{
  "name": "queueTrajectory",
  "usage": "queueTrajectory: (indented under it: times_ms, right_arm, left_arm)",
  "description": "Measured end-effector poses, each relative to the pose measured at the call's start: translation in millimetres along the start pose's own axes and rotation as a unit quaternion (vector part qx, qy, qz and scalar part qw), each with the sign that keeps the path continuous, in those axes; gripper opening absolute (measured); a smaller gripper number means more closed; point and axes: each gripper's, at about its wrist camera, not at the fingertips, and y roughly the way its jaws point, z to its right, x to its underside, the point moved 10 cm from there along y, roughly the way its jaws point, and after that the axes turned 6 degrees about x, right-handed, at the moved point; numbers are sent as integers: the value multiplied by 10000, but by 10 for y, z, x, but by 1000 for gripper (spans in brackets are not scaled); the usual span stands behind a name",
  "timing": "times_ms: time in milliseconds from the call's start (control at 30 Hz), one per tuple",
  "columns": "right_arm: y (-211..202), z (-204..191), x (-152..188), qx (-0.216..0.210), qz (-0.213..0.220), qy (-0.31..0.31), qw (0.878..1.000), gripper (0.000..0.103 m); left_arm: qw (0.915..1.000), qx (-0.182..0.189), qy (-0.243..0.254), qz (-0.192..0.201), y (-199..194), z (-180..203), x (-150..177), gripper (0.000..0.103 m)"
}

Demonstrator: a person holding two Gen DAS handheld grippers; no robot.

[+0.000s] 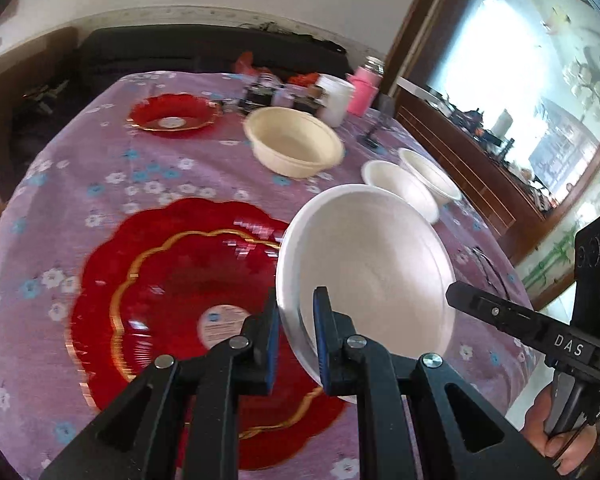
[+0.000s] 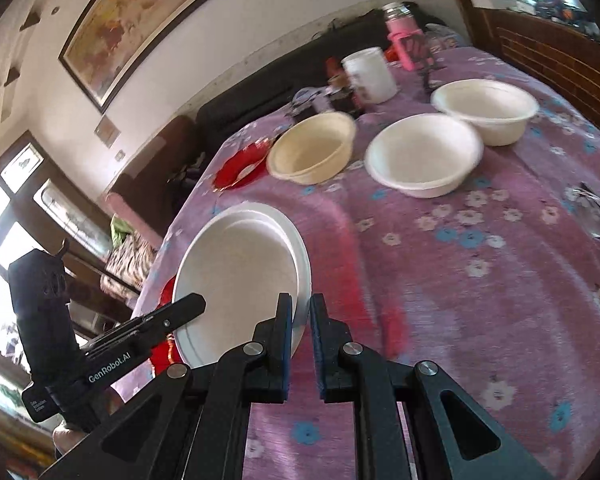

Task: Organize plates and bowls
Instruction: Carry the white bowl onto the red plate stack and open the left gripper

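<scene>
Gripping one white plate [image 1: 364, 264] by opposite rim edges, my left claw [image 1: 296, 344] and right claw [image 2: 301, 340] risked buckling it through uneven motion.

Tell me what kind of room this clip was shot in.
Probably a home living or dining room: a table under a floral tablecloth, a dark sofa behind it, a framed painting on the wall.
</scene>
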Motion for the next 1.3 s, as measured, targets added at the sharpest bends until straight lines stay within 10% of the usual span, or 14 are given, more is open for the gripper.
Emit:
queueTrajectory:
  times_ms: [567, 1300]
  right_arm:
    - [676, -581, 224, -156, -704, -394, 9966, 11]
    - [720, -512, 273, -240, -812, -266, 9961, 17]
  left_arm:
    - [9968, -354, -716, -44, -131, -827, 168, 13]
    - [9956, -531, -774, -84, -115, -897, 198, 16]
